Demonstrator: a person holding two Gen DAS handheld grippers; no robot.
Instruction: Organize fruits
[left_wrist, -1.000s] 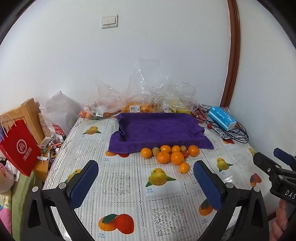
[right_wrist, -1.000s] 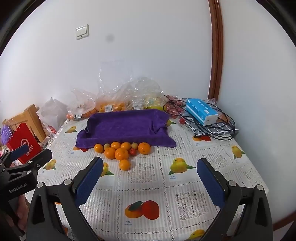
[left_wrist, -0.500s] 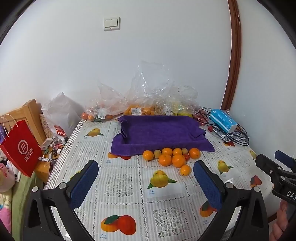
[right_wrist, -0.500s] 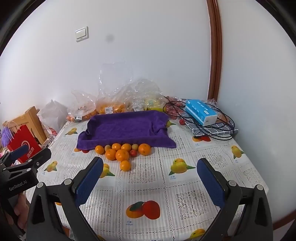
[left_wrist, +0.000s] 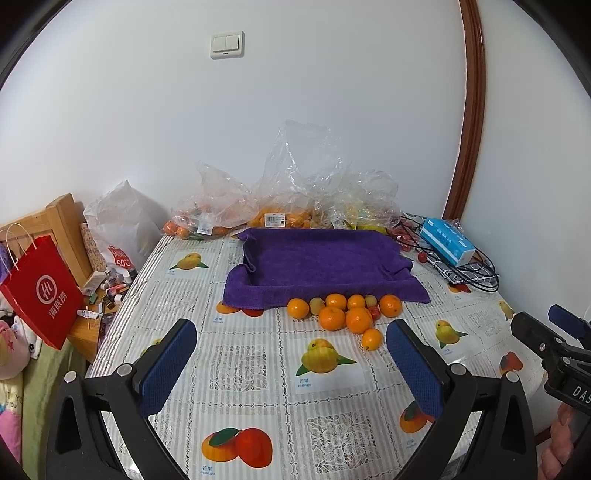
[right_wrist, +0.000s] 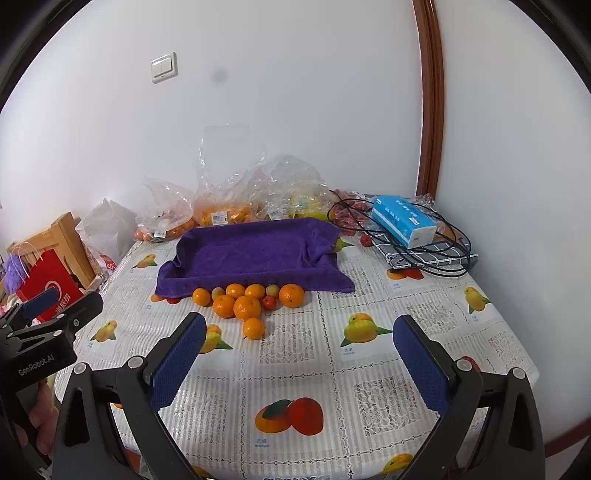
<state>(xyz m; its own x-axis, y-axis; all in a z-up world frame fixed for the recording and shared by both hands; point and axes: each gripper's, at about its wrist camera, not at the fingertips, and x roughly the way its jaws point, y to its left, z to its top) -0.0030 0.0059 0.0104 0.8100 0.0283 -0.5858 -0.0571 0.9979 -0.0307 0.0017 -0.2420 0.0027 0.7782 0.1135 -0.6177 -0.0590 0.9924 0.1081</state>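
Fruit cluster (left_wrist: 345, 314): we count oranges, a few smaller pale fruits and one small red fruit, lying loose on the tablecloth (left_wrist: 243, 369) and touching the near edge of the purple towel (left_wrist: 321, 264). One orange (left_wrist: 371, 339) sits slightly apart, nearest to us. From the right wrist view we find the same cluster (right_wrist: 247, 301) left of centre, against the same towel (right_wrist: 251, 254).

Towel: draped with raised sides like a shallow tray, its inside holding no fruit that we can see.

Left gripper (left_wrist: 291, 350): we hold it above the near part of the table, jaws spread wide, nothing between the blue pads (left_wrist: 168, 365).

Right gripper (right_wrist: 299, 354): likewise above the table, jaws spread wide and holding nothing; its tip also shows at the right edge of the left view.

Behind the towel, against the wall: clear plastic bags (left_wrist: 295, 199) with more fruit inside.

Far right corner: blue tissue box (right_wrist: 402, 220) resting on black cables (right_wrist: 439, 254).

Left of the table: red paper bag (left_wrist: 42, 291).
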